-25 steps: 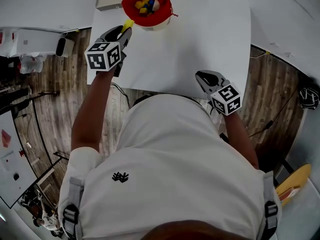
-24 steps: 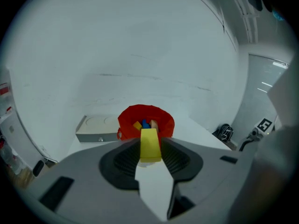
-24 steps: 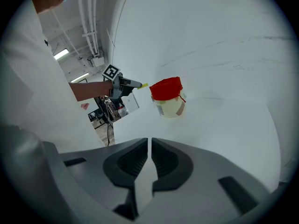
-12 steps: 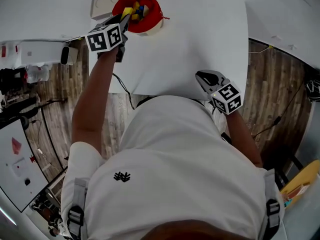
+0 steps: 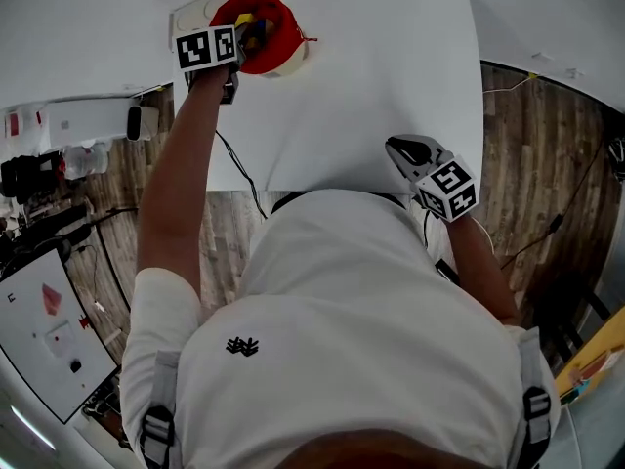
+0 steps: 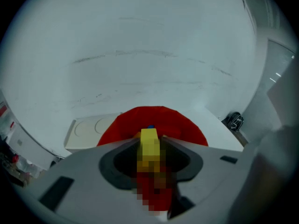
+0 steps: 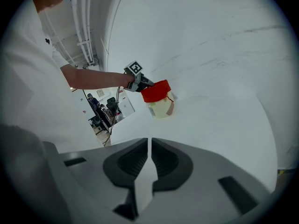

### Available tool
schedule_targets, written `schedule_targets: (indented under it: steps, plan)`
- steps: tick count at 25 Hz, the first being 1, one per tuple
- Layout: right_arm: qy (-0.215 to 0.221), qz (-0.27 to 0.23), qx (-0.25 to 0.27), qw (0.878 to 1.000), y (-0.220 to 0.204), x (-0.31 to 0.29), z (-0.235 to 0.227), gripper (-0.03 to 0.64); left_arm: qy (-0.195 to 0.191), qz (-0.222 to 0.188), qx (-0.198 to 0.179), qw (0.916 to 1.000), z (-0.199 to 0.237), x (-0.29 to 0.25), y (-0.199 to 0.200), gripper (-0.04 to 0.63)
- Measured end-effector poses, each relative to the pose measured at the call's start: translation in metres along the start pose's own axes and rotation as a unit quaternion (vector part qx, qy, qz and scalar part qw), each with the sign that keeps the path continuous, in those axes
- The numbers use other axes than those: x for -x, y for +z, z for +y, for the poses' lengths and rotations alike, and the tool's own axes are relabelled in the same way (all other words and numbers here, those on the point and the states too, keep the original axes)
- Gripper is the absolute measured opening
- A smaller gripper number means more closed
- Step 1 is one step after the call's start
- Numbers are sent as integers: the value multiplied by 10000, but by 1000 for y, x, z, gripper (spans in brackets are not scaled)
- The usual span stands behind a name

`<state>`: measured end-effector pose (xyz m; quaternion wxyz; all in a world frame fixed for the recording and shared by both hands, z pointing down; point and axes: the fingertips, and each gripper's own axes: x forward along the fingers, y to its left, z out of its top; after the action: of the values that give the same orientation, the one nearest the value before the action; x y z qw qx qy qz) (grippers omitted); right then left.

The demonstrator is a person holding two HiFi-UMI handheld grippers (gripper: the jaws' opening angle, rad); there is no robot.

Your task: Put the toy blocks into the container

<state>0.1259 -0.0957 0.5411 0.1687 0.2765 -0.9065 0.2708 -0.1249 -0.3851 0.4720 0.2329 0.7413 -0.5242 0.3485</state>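
Left gripper (image 6: 150, 137) jaws pinch yellow block (image 6: 149, 147), seemingly over container (image 6: 187, 125); right gripper (image 7: 149, 141) shut.

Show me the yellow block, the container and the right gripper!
yellow block (image 6: 149, 141): left gripper view, on its top end.
container (image 7: 160, 108): right gripper view, on its cream side wall.
right gripper (image 7: 149, 143): right gripper view, midway between the tips of its jaws.

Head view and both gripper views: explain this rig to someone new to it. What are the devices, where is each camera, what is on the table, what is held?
A person holds a two-jaw tool in each hand. One camera looks down from the head; one rides on each tool, looking along its jaws. On the white table stands a red-topped container. The left gripper, at its rim, grips a yellow block. The right gripper is shut and empty.
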Motion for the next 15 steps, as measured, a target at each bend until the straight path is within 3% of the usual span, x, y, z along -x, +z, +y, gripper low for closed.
schedule_targets:
  steps: [9,15]
  plan:
    - [-94,-146,-136,9998,3,6,-6,26,133,1125,-580,9919,-3,-15,-15,144]
    - [-180,-193,-184,9995,3,8,-11,26,164,1557,-803,9844,-4,-20,-24,146]
